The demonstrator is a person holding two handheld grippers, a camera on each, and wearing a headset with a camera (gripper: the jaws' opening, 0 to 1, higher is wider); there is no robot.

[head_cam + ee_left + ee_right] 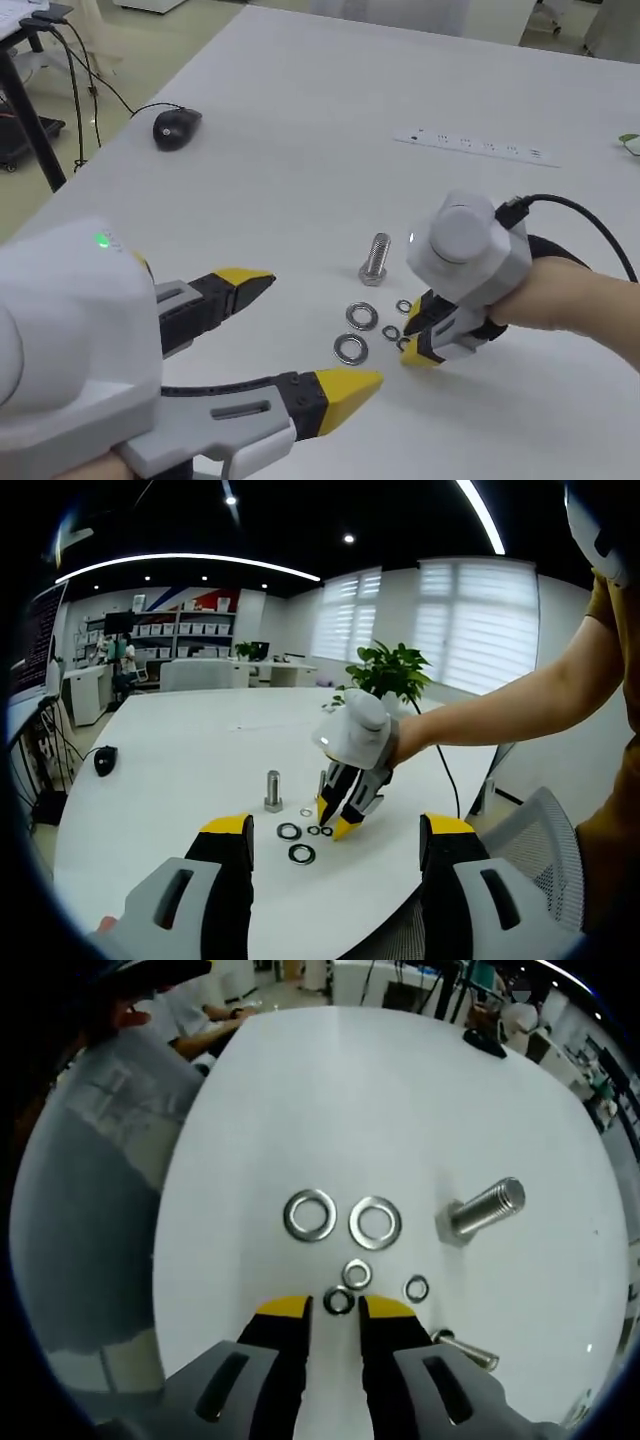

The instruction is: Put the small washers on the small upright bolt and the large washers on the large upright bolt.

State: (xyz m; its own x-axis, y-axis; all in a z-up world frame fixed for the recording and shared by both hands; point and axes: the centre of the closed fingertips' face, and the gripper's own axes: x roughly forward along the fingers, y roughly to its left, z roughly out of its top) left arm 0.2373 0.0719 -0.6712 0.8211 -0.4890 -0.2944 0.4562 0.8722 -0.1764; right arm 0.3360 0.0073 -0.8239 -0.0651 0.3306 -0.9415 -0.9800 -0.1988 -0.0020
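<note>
Right gripper view has the right gripper (335, 1310) part open, empty, yellow tips straddling one small washer (339, 1301) flat on the white table (300, 1090); thin smooth steel ring, so I'd say drop the tips low and pinch across the rim or it skids. Other small washers (357, 1273) and two large washers (309, 1214) lie near the threaded hex-head large bolt (480, 1210), small bolt (465, 1350) half hidden by a jaw; left gripper (300, 335) wide open, empty, well apart.
</note>
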